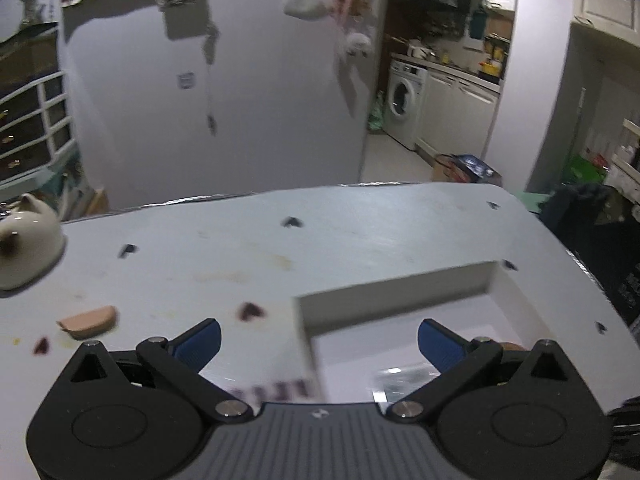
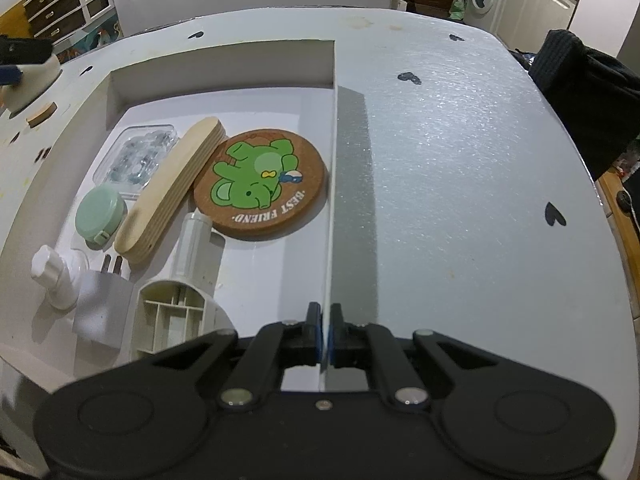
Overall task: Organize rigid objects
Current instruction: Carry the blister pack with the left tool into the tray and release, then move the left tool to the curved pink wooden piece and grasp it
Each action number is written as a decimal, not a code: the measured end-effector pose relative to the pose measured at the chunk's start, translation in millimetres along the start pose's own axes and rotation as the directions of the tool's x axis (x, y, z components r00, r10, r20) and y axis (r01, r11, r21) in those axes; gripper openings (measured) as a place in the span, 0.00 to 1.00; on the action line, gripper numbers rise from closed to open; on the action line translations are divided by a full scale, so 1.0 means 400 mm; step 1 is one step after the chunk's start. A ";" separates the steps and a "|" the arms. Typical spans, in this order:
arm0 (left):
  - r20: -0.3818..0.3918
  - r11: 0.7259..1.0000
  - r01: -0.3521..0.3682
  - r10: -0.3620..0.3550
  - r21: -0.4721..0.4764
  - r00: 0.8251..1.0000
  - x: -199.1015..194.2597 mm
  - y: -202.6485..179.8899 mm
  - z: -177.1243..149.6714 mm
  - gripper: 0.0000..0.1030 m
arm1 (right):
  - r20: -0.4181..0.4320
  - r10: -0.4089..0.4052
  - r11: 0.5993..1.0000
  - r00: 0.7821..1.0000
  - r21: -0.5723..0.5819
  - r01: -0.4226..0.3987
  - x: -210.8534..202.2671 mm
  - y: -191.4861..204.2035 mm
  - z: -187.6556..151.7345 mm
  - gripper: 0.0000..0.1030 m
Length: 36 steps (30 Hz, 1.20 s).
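A white table (image 2: 460,152), marked with small dark hearts, is seen bearing an open white box (image 2: 224,64), a cream cat-shaped ceramic piece (image 1: 24,240) and a small tan wooden block (image 1: 90,322).

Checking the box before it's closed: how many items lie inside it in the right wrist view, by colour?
Green: 2, mint round case, elephant coaster
Wood: 1, oval wooden block
Clear: 1, clear packet
White or grey: 4, tube, ribbed base, plug adapter, knob
Total: 8
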<state>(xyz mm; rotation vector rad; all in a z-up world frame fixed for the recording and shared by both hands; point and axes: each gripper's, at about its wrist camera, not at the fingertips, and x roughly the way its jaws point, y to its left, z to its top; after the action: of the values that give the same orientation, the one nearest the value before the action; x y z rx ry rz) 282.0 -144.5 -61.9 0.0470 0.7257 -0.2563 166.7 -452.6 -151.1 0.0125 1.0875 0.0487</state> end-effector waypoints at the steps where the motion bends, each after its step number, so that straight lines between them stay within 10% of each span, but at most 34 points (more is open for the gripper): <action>1: 0.006 1.000 -0.008 0.008 0.001 1.000 0.006 0.028 0.000 1.00 | 0.002 -0.003 1.000 1.000 -0.001 0.003 0.000 0.002 -0.001 0.04; 24: -0.099 0.995 -0.048 0.056 0.088 0.993 0.302 0.585 0.000 1.00 | -0.026 0.011 0.999 1.000 0.049 -0.010 0.008 -0.012 0.011 0.04; 36: -0.230 1.000 0.023 -0.020 0.009 0.973 0.328 0.630 -0.032 0.96 | -0.073 0.013 0.998 0.997 0.054 -0.009 0.017 -0.012 0.031 0.04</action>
<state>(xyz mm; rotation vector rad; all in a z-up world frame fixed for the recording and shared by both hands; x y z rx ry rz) 430.5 72.8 -170.0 0.0805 0.9558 -0.2786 181.0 -456.7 -151.6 0.0659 1.1619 0.0301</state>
